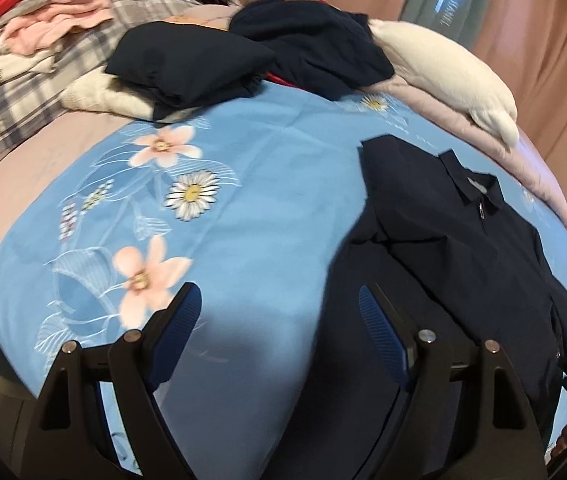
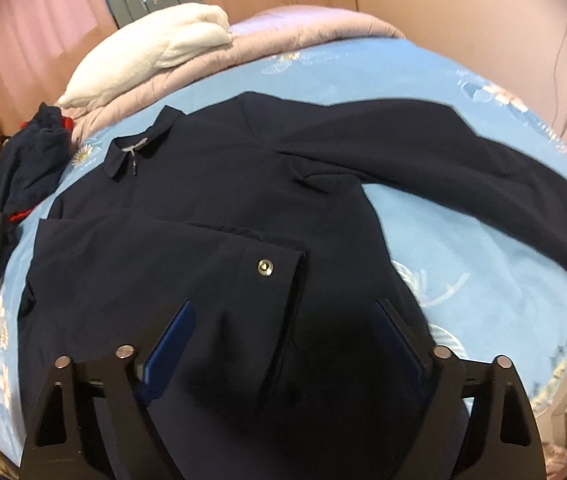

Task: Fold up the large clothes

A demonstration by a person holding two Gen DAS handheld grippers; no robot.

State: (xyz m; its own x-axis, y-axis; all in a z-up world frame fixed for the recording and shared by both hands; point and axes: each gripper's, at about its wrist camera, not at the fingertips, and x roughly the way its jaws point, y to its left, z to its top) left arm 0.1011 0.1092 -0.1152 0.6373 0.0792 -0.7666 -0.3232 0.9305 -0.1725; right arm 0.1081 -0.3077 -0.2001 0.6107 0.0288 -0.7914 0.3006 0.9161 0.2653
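Closing the spread, empty right claw (image 2: pixel 283 340) now could bunch the folded sleeve of the jacket (image 2: pixel 187 216) lying flat on the bed (image 2: pixel 463 240); your left claw (image 1: pixel 279 320), also spread, hangs beside its edge.

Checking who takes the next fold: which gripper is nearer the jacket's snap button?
Right. The right gripper hovers open just below the snap button on the navy jacket; the left gripper is over the sheet beside the jacket.
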